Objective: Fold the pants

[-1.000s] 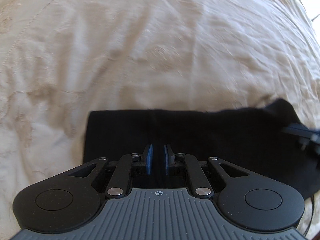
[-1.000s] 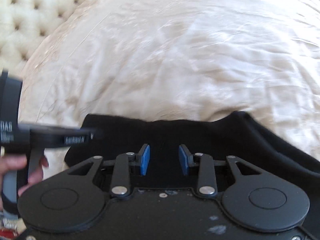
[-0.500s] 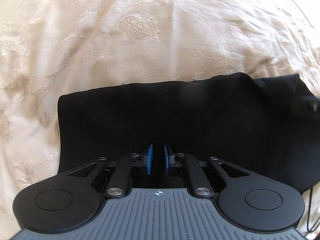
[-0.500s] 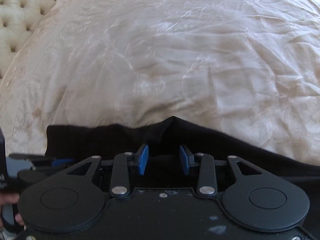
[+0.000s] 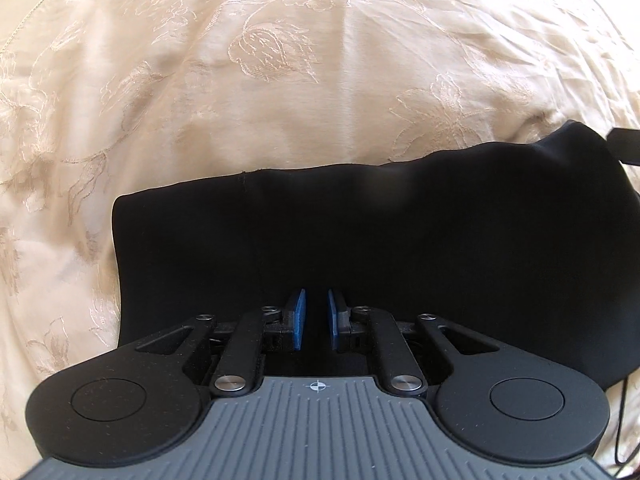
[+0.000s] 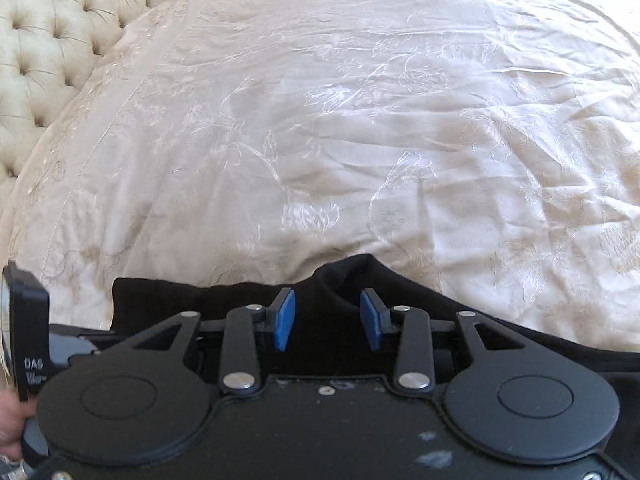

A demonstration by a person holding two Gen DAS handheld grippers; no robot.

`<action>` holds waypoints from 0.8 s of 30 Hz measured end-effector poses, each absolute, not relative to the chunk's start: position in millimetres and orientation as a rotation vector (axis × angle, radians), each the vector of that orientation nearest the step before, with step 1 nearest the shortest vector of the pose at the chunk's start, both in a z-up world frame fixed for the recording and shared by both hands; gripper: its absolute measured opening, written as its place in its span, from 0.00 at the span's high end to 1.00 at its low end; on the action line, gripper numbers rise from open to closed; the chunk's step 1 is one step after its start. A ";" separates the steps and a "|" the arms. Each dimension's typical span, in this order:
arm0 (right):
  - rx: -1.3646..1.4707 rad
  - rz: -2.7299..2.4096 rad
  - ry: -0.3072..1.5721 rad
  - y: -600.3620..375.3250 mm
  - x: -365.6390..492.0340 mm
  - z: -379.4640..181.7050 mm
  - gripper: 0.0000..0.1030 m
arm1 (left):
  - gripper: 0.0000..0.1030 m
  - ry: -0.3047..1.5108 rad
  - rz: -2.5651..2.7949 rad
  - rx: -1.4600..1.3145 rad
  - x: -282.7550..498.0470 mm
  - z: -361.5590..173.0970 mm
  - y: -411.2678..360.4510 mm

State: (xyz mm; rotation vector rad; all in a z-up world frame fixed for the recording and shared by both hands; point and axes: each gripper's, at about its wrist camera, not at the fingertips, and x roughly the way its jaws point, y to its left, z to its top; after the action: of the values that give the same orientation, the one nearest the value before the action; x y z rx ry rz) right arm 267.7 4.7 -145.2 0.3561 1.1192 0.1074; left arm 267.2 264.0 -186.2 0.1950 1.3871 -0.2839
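Both claws are sitting low over the pants [image 5: 360, 248] right now. They're black and lie spread out on the bed [image 5: 280, 80], which has a cream bedspread with stitched flower patterns and plenty of wrinkles.

From my left claw [image 5: 314, 320] the pants fill the lower half of the view as a wide dark slab. Their left edge is straight and neat, the top edge runs roughly level, and the far right end bunches up into a rounded hump. The blue pads on this claw sit close together with only a thin gap, and all I see in that gap is black, so I can't tell whether cloth is pinched in there or just lying underneath.

My right claw [image 6: 328, 324] has its pads [image 6: 285, 318] spread well apart with nothing between them. Just past the tips, the pants [image 6: 344, 280] edge rises into a little peaked fold with a hollow under it. The cloth trails off to the right along the bottom of the view.

In the right claw's view, the left claw's body [image 6: 30, 340] pokes in at the left edge, with a bit of my hand [image 6: 10, 424] on its grip. A tufted headboard [image 6: 48, 40] shows in the top left corner.
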 end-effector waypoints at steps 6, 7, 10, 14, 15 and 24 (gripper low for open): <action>0.445 0.181 1.305 5.9 301.3 -180.3 0.59 | 0.88 1.381 -0.286 0.183 265.8 -184.7 265.6; 0.464 0.212 1.333 9.8 301.8 -183.0 0.59 | 0.88 1.380 -0.287 0.184 265.6 -184.8 265.5; 0.442 0.280 1.337 24.4 297.7 -178.1 0.58 | 0.88 1.378 -0.287 0.185 264.7 -186.6 265.3; 0.438 0.256 1.285 24.4 299.9 -173.0 0.58 | 0.88 1.378 -0.293 0.182 264.3 -186.6 266.1; 0.474 0.231 1.271 19.0 304.1 -174.1 0.58 | 0.88 1.378 -0.294 0.178 264.2 -186.3 266.7; 0.468 0.134 1.260 0.1 326.6 -190.3 0.89 | 0.88 1.370 -0.301 0.152 263.3 -184.5 273.4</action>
State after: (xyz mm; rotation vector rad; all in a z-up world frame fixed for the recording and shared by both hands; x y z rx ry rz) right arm 326.6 0.1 -190.3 0.4684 1.2602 0.1338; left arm 263.3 273.4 -184.5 0.1516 1.3696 -0.3008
